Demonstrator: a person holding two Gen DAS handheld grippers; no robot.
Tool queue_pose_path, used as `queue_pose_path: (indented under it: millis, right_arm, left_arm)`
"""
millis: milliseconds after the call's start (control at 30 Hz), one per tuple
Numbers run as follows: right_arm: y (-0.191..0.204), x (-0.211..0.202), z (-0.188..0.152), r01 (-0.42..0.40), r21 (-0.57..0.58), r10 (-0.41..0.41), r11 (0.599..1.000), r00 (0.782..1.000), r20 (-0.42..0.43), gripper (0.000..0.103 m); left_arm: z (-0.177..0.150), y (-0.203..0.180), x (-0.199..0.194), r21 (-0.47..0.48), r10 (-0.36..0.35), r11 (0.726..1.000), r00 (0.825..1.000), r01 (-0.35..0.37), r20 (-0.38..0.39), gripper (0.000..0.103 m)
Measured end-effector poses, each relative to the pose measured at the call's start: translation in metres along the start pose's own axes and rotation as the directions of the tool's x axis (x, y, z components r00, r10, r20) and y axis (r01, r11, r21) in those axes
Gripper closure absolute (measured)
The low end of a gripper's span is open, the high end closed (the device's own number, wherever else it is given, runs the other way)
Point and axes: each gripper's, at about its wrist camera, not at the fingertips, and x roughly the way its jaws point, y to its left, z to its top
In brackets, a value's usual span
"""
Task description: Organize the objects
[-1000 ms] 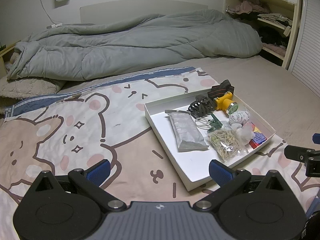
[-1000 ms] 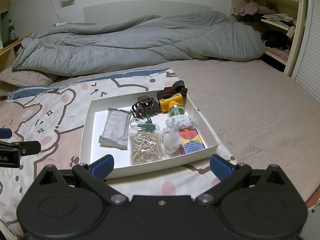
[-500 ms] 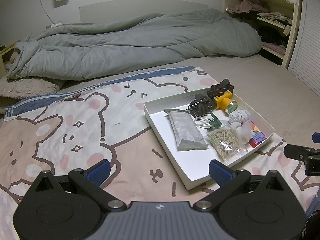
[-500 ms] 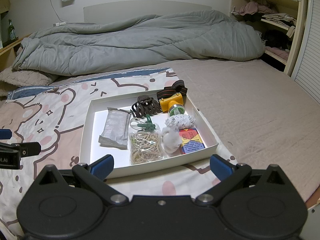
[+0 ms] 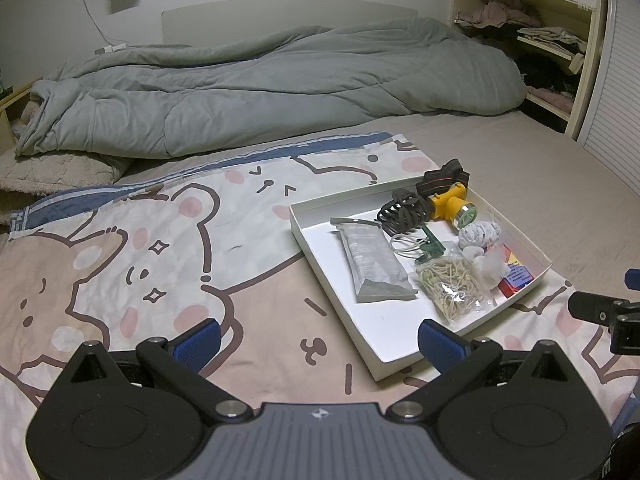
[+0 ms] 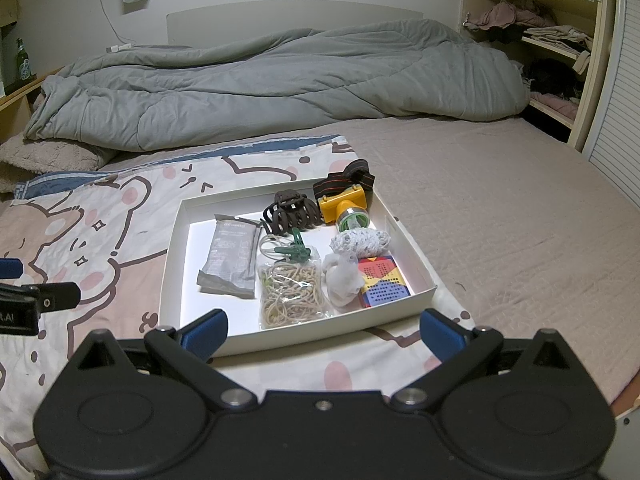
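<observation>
A white shallow box (image 6: 172, 264) (image 5: 320, 256) lies on a bear-print sheet on the bed. It holds a grey pouch (image 6: 232, 258) (image 5: 372, 264), a brown hair claw (image 6: 290, 212), a yellow headlamp (image 6: 344, 206) (image 5: 450, 204), a green clip (image 6: 294, 250), a bag of rubber bands (image 6: 290, 292) (image 5: 450, 288), white lace (image 6: 360, 240), white plastic wrap (image 6: 340, 276) and a colourful card box (image 6: 382, 282). My left gripper (image 5: 318, 338) is open and empty, left of the box. My right gripper (image 6: 324, 334) is open and empty, just in front of the box.
A grey duvet (image 6: 280, 84) is heaped across the far side of the bed. A shelf with clothes (image 6: 540, 48) stands at the right. The bed's edge (image 6: 616, 396) runs along the lower right. A green bottle (image 6: 24, 62) stands at the far left.
Both grippers have drifted back slightly from the box; the box sits a little farther in both views. Nothing has been gripped or moved.
</observation>
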Motion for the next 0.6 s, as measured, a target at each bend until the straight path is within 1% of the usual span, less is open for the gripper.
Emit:
queue_pose_path:
  millis: [600]
  right_arm:
    - [-0.0005, 0.0000, -0.0009, -0.001, -0.001, 0.001, 1.000, 1.000, -0.001, 0.000]
  left_arm:
    - [-0.0003, -0.0009, -0.0004, -0.002, 0.004, 1.000, 1.000, -0.004, 0.000, 0.000]
